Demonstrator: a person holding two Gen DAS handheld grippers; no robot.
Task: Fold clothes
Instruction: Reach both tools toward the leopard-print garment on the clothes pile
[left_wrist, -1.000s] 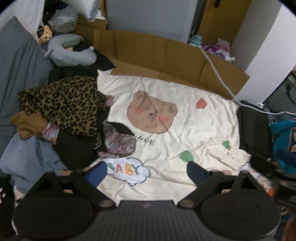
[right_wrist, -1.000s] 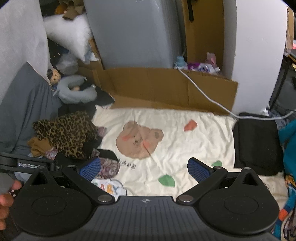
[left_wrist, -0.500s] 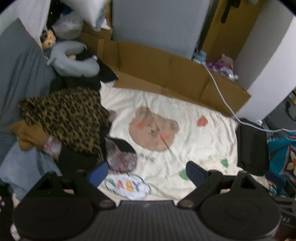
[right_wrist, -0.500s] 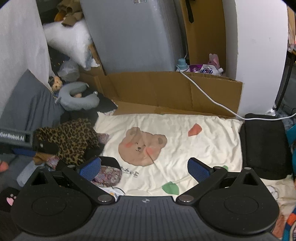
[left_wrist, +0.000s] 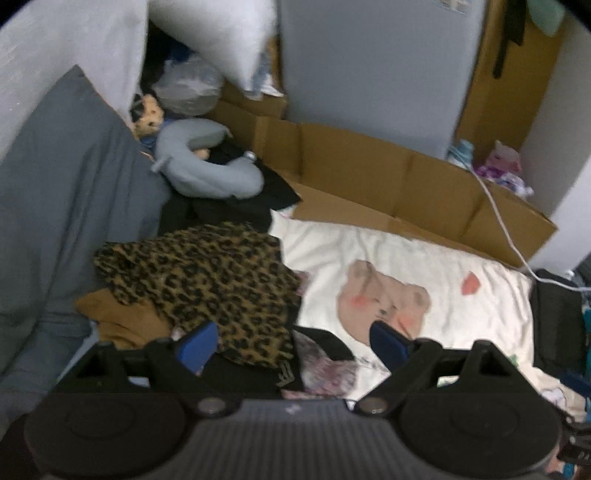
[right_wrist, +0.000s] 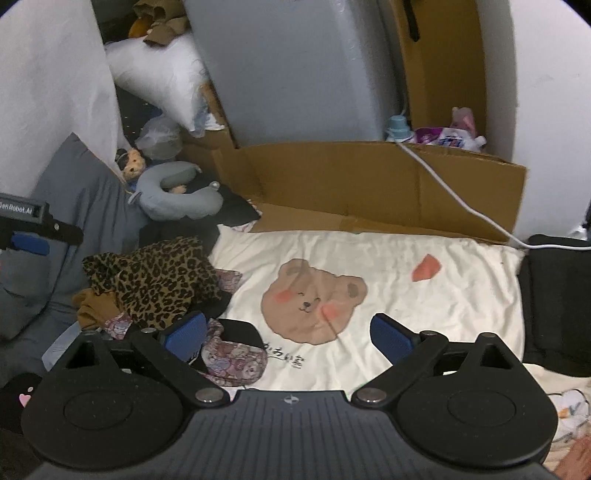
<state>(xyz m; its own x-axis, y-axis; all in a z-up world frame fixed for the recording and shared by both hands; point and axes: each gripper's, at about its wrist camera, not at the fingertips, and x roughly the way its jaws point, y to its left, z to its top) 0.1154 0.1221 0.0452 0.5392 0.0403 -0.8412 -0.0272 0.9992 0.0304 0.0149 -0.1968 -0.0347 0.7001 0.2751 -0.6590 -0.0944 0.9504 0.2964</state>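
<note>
Left claw: your left claw (left_wrist: 291, 341) hangs released, fingers spread wide and gripping nothing, above the near edge of the clothes pile.
Right claw: your right claw (right_wrist: 288, 332) is likewise spread and empty, over the cream blanket (right_wrist: 461, 295).
Leopard-print garment: the leopard-print garment (left_wrist: 207, 284) tops the pile at your 10 o'clock in the left wrist view, its lower hem between the left claw's fingers.
Rest of pile: a mustard-brown piece (left_wrist: 122, 317) lies under it at 9 o'clock; a floral cloth (right_wrist: 232, 354) and a black item (right_wrist: 240, 332) sit just beside the right claw's left finger.
Blanket: its bear print (right_wrist: 310, 302) sits at 12 o'clock in the right wrist view.
Backdrop: flattened cardboard (right_wrist: 369, 181) stands at the blanket's far edge; a grey neck pillow (left_wrist: 207, 173) rests at 11 o'clock.
</note>
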